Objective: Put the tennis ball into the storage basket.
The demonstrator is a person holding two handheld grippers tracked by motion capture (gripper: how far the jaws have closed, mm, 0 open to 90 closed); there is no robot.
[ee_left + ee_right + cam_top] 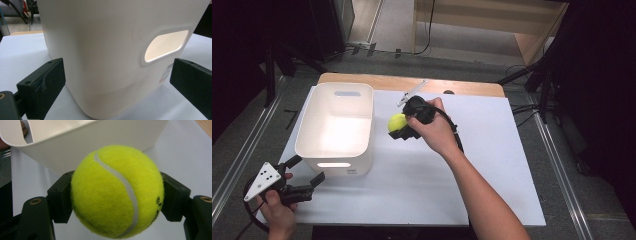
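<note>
In the high view, the right gripper (398, 129) holds a tennis ball (397, 121) above the table (492, 165), just right of the white bin (337, 131), while the left gripper (309, 172) sits at the bin's near left corner. The left gripper view has its jaws wide apart, facing the bin's wall (105, 50) with nothing between the pads. In the right gripper view both pads press the ball (116, 191), with the bin (82, 142) right behind it.

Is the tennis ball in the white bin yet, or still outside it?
Outside. The right claw grips the tennis ball beside the white bin, above the table.
</note>
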